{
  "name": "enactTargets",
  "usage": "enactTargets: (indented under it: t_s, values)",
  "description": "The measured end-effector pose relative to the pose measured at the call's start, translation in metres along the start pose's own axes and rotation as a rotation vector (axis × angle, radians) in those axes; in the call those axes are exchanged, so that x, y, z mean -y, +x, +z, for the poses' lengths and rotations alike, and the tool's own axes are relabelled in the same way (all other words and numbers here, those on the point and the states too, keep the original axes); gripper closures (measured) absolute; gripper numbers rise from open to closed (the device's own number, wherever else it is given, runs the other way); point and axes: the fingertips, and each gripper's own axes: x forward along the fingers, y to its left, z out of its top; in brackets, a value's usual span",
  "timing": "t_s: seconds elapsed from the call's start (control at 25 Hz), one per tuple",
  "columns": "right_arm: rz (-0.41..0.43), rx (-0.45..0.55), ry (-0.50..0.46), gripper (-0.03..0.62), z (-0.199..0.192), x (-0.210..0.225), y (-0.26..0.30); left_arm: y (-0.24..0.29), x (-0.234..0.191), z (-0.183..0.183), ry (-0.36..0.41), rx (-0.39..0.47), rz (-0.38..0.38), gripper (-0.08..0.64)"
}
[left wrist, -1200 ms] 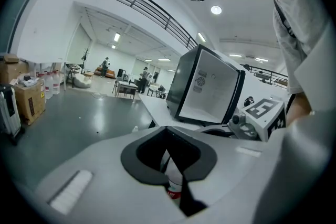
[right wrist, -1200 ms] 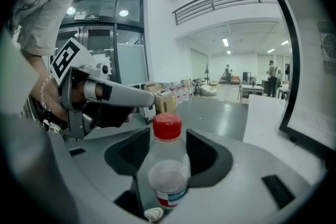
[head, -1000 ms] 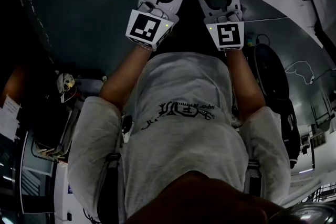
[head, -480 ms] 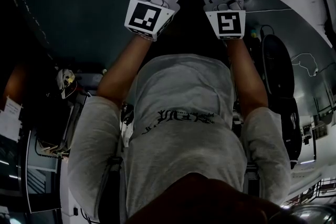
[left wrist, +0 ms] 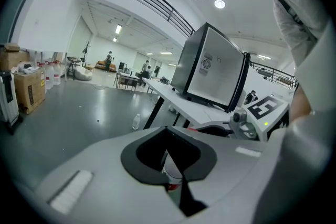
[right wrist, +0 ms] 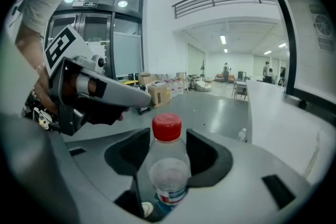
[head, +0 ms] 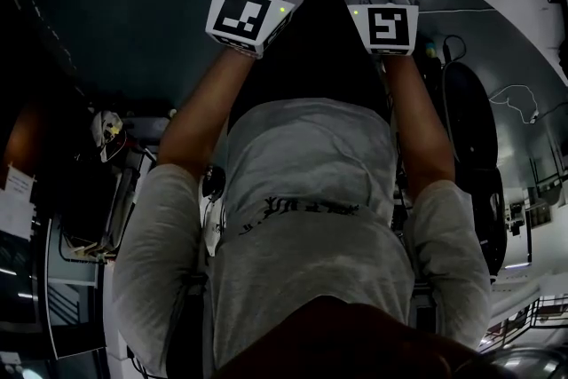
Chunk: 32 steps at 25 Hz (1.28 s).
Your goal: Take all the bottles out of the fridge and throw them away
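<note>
A clear plastic bottle (right wrist: 169,170) with a red cap (right wrist: 167,127) is clamped in the right gripper (right wrist: 168,135). The dark pads are pressed against its neck and shoulder, just under the cap. It is carried in the air in front of the person's chest, apart from the white tabletop (left wrist: 176,96) on which the black fridge (left wrist: 212,68) stands.

The left gripper (left wrist: 167,136) is closed, pad against pad, with nothing gripped. A pale shape with a red band is glimpsed below its jaws, but what it is cannot be told.

The bottle is judged to be light, with thin walls that would dent under a hard squeeze. A frosted patch on its side suggests condensation, so a slippery surface is to be expected. How full it is cannot be made out. The stiffest place to hold is the neck and shoulder, where it is gripped now; a grip on the label band lower down would give more.

The long axis is set across the jaws and runs roughly upright. The cap is pointed upward, above the pads, and in the head view it is seen almost end-on. The body and its blue and red label hang below the jaws.

No bin is seen in any view.
</note>
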Motion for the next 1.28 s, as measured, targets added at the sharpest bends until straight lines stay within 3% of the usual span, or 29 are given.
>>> enactTargets:
  t_s: [0.84,1.28]
  values:
    - [-0.026,-0.012,0.016,0.37,-0.024,0.006,0.009,0.009,-0.008,-0.019,-0.019,-0.018,0.004,0.551]
    - [-0.026,0.037,0.026,0.37,0.012,0.006,-0.009,-0.008,0.004,0.0,-0.042,0.004,0.003,0.551]
